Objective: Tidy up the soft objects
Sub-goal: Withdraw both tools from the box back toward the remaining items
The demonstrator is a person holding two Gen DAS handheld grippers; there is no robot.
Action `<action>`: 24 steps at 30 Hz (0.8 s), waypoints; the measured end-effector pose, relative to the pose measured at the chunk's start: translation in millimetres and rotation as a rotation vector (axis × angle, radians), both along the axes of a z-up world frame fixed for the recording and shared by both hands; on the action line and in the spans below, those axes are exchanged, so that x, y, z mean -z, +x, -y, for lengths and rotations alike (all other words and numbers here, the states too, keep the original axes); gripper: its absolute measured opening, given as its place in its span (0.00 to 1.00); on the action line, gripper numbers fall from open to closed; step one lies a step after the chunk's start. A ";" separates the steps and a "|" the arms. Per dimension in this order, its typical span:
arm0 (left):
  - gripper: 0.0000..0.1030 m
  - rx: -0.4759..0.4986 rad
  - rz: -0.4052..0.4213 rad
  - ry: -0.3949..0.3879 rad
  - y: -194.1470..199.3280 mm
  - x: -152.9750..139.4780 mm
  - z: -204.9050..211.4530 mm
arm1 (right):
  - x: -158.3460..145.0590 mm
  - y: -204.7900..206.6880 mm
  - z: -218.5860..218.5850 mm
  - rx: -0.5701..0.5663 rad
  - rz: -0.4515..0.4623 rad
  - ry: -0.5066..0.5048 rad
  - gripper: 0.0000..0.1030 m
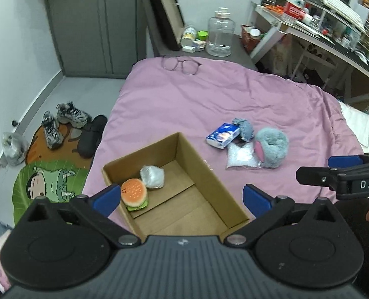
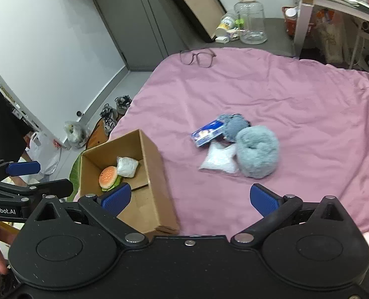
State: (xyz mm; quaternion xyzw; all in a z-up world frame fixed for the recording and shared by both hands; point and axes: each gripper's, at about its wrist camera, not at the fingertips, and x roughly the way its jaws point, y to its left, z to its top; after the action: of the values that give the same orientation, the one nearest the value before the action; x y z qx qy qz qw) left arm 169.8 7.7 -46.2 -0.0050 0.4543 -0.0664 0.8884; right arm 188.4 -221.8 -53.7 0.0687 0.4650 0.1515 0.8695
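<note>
Partly done: burger plush (image 1: pixel 134 193) and white bundle (image 1: pixel 152 176) in the box (image 1: pixel 204 174) lower left; fluffy grey toys (image 1: pixel 271 149), tissue pack (image 1: pixel 223 135), clear pouch (image 1: pixel 240 158) mid-frame on bed (image 1: pixel 184 104); left claw (image 1: pixel 182 198) and right claw (image 2: pixel 190 196) both released, empty.

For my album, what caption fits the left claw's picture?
Open left claw over a cardboard box holding a burger toy, fluffy things waiting on the pink bed.
</note>
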 end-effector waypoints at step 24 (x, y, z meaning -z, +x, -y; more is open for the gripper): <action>0.99 0.083 -0.008 0.046 35.8 -8.3 91.3 | 6.5 11.3 108.5 0.122 -0.001 0.098 0.99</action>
State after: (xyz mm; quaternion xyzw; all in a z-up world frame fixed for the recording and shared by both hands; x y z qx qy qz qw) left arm 205.6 -83.6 -37.9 0.0339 0.4592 -0.0926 0.8829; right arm 199.7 -330.3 -60.2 0.1396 0.4525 0.1209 0.8724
